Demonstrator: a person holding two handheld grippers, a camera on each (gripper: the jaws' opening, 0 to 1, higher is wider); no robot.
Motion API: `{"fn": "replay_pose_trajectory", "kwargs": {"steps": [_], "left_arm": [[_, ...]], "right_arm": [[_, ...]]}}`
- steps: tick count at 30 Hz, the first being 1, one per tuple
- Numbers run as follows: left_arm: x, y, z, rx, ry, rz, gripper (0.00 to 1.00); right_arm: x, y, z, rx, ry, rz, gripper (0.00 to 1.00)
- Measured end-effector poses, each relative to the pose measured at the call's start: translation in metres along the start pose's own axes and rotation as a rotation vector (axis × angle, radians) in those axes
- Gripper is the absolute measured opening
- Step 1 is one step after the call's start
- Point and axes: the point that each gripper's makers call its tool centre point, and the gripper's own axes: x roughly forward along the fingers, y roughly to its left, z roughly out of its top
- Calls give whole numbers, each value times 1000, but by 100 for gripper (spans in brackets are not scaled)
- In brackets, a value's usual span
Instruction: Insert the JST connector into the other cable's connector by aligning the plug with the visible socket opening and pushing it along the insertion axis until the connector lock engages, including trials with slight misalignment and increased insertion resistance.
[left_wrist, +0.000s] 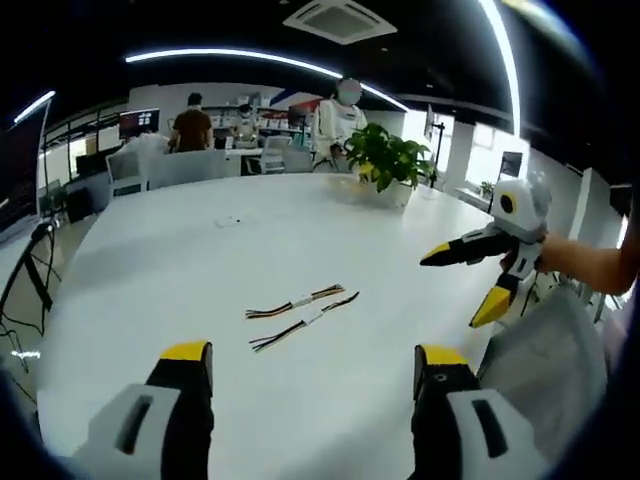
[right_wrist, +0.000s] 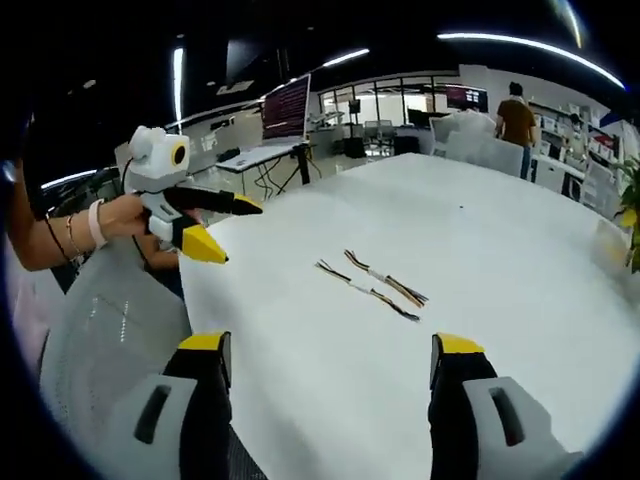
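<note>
Both grippers' fingers (left_wrist: 190, 375) gape empty above two thin multicoloured cables (left_wrist: 302, 314) lying side by side.

A big white round table (left_wrist: 150, 290) holds two thin wire cables. They lie side by side, out ahead of the gripper fingers: one cable (left_wrist: 297, 301) farther off, the other cable (left_wrist: 304, 322) nearer. A potted plant (left_wrist: 388, 160) stands at the far edge.
</note>
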Motion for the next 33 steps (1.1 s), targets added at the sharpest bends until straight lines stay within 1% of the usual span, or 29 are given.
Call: {"fn": "replay_pose_trajectory", "kwargs": {"steps": [1, 3, 6, 7, 9, 11, 12, 14, 17, 19, 22, 24, 25, 28, 30, 31, 32, 33], "left_arm": [[0, -2, -2, -14, -1, -12, 83], [1, -4, -4, -25, -2, -16, 83], [2, -8, -10, -25, 18, -12, 83], [3, -9, -12, -18, 24, -11, 83], [3, -7, -16, 26, 56, 5, 83], [4, -7, -18, 54, 69, 14, 83], [5, -9, -20, 55, 75, 10, 83], [5, -10, -23, 43, 87, 2, 83], [5, -12, -21, 38, 77, -10, 84], [6, -12, -26, 28, 93, -20, 85], [6, -12, -29, 20, 105, -21, 86], [6, -13, -27, 12, 97, -26, 86], [6, -13, -29, 12, 104, -25, 86], [6, -11, -32, 28, 120, -13, 86], [5, -11, -31, 21, 111, -8, 85], [4, -9, -27, 24, 96, 13, 85], [3, -3, -21, 60, 65, 52, 85], [3, -2, -21, 78, 63, 63, 85]], "right_arm": [[0, 1, 1, 1, -11, -12, 81], [0, 4, 2, -4, -13, -14, 82], [1, 5, 3, 13, -29, -37, 82], [1, 4, 3, 19, -29, -44, 82], [1, 3, 1, 27, -28, -64, 83], [2, 3, -1, 28, -27, -74, 83], [2, 4, -2, 29, -25, -76, 82], [3, 5, -5, 34, -24, -78, 82], [3, 4, -10, 33, -18, -88, 82], [3, 3, -12, 30, -5, -93, 82], [2, 2, -11, 21, -13, -100, 82], [3, 1, -10, 24, -16, -105, 82], [3, 0, -11, 23, -10, -110, 82], [2, -1, -12, 22, -10, -117, 82], [1, -2, -15, 15, 1, -126, 82], [1, -2, -16, 12, 7, -131, 82], [0, -3, -18, 11, 11, -140, 82], [0, -3, -20, 8, 23, -144, 82]]}}
